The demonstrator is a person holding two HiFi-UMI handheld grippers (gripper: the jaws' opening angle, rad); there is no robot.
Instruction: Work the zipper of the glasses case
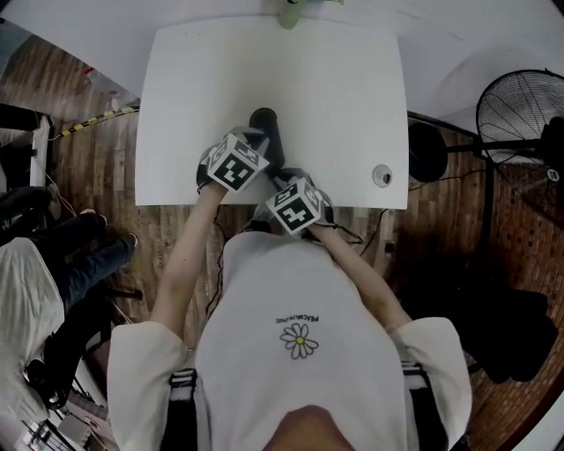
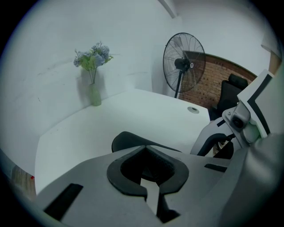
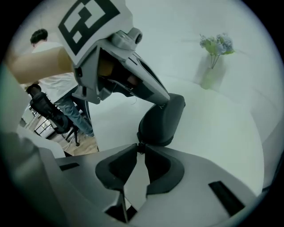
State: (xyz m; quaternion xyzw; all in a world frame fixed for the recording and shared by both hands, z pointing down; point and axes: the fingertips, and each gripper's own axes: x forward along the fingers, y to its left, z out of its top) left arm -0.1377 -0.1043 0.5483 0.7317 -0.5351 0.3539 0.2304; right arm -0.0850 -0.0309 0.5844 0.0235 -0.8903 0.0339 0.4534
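Note:
A dark glasses case (image 1: 263, 119) lies on the white table (image 1: 344, 88), just beyond both grippers. My left gripper (image 1: 266, 145) comes at it from the left. In the left gripper view its jaws (image 2: 144, 148) are closed together, with the case (image 2: 126, 139) showing right behind the tips. In the right gripper view the left gripper (image 3: 163, 103) pinches the case's upper edge. My right gripper (image 3: 140, 147) has its tips closed on the small zipper pull (image 3: 139, 149) at the near end of the case (image 3: 162, 122). In the head view the right gripper (image 1: 280, 173) sits at the table's near edge.
A vase of flowers (image 1: 289, 13) stands at the table's far edge. A round cable grommet (image 1: 382, 174) sits near the front right corner. A standing fan (image 1: 520, 106) is on the right. A seated person (image 1: 53, 255) is on the left.

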